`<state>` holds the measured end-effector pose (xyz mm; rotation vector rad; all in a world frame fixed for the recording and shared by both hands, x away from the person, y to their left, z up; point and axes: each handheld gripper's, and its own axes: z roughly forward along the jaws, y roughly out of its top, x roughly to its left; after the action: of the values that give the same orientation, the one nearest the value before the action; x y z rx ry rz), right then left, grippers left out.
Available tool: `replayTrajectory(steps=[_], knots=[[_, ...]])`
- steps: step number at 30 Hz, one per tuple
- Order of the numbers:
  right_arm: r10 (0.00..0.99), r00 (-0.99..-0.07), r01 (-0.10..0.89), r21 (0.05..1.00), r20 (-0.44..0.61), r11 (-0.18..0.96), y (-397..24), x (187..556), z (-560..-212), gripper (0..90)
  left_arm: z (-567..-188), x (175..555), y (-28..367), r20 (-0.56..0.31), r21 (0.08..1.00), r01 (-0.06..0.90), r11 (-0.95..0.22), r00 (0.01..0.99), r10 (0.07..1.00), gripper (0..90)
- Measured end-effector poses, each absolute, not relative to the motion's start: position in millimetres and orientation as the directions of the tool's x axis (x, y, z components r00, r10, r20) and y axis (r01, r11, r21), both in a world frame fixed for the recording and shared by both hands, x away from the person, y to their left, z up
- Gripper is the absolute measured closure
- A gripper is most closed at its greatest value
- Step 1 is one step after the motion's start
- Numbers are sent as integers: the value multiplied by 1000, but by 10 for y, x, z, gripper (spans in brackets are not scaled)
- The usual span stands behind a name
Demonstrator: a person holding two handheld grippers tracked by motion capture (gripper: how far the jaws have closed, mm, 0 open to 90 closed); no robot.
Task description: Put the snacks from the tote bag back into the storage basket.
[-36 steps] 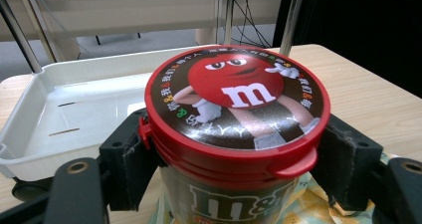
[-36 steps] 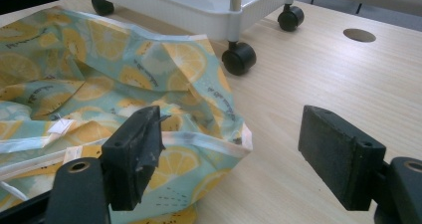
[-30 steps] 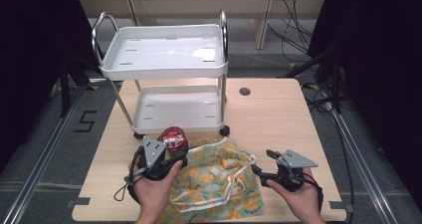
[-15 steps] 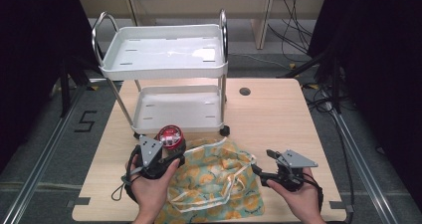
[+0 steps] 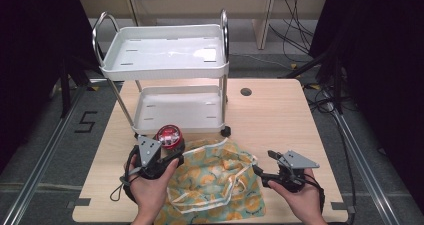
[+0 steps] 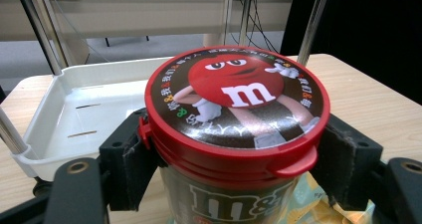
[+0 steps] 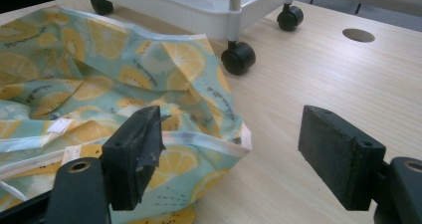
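A clear M&M's jar with a red lid sits between the pads of my left gripper, which is shut on it just below the lid. In the high view the jar is at the front left of the table, by the left edge of a lemon-print bag, with my left gripper behind it. My right gripper is open at the bag's right edge. In the right gripper view the right gripper has one jaw over the bag's hem and the other over bare wood.
A white two-tier cart stands on the table behind the bag, its lower tray just beyond the jar. A caster sits close to the bag's far corner. A round cable hole is at the table's back right.
My left gripper has drifted slightly to the left with the jar in it. The right gripper and the bag have stayed where they were.
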<state>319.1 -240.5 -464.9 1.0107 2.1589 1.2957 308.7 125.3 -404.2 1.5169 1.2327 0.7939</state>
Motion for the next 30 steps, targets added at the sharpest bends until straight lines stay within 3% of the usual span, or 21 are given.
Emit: replayTrajectory(steps=[30], knots=[[764, -645, 364, 883, 9, 298, -2410, 3191, -4649, 264, -4026, 3121, 1385, -101, 950, 310, 26, 229, 968, 255]])
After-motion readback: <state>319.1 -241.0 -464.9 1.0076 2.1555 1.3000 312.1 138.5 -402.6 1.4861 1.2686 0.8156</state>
